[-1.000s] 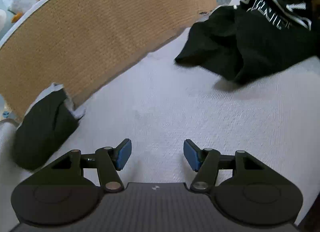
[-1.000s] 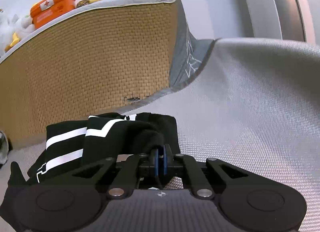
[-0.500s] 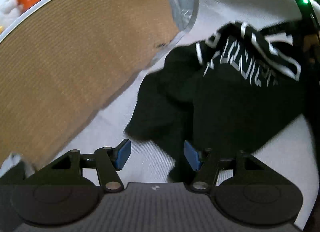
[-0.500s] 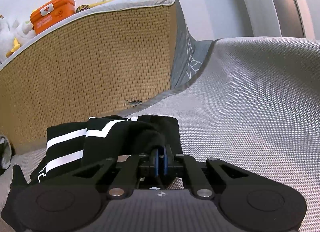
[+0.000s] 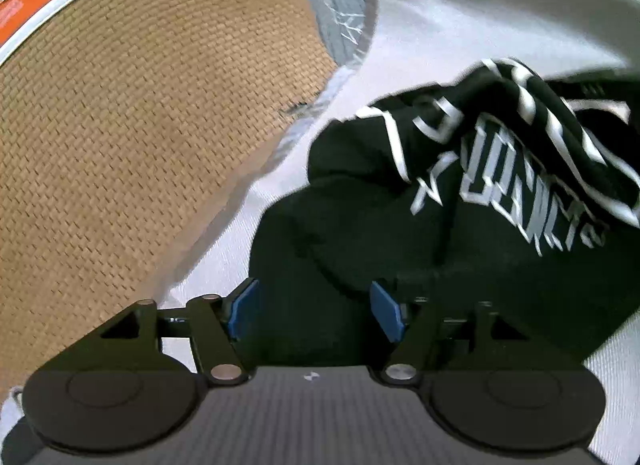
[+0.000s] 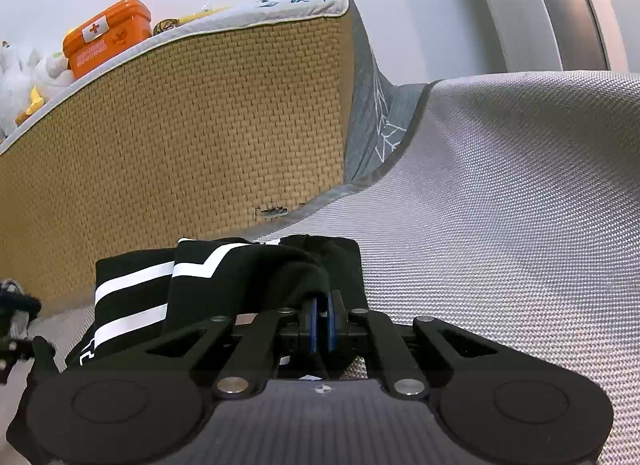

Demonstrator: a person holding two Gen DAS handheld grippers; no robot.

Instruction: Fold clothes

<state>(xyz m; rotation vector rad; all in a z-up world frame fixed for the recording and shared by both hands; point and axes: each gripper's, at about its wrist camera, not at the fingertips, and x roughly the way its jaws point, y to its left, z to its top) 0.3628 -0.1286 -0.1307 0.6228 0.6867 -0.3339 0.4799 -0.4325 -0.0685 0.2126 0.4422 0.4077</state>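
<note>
A crumpled black garment [image 5: 400, 233] with white lettering and stripes lies on the grey woven surface [image 5: 420, 49]. My left gripper [image 5: 315, 313] hangs over its near left edge. Its jaws are opening, black cloth lies between the blue pads [image 5: 244, 311], and they do not press on it. In the right wrist view the same black garment [image 6: 224, 277] shows white stripes. My right gripper [image 6: 321, 321] is shut on a bunched fold of it at the fingertips, low over the surface.
A tall tan woven panel [image 6: 180, 169] with a grey trim rises along the left and back. An orange first-aid box [image 6: 106, 37] and plush toys [image 6: 24, 81] sit on top of it. The grey surface [image 6: 500, 233] stretches to the right.
My left gripper swept right from bare grey surface to the black garment, now filling its view, and its pads stand wider apart. A dark bundle at the left went out of view. The right gripper stayed put.
</note>
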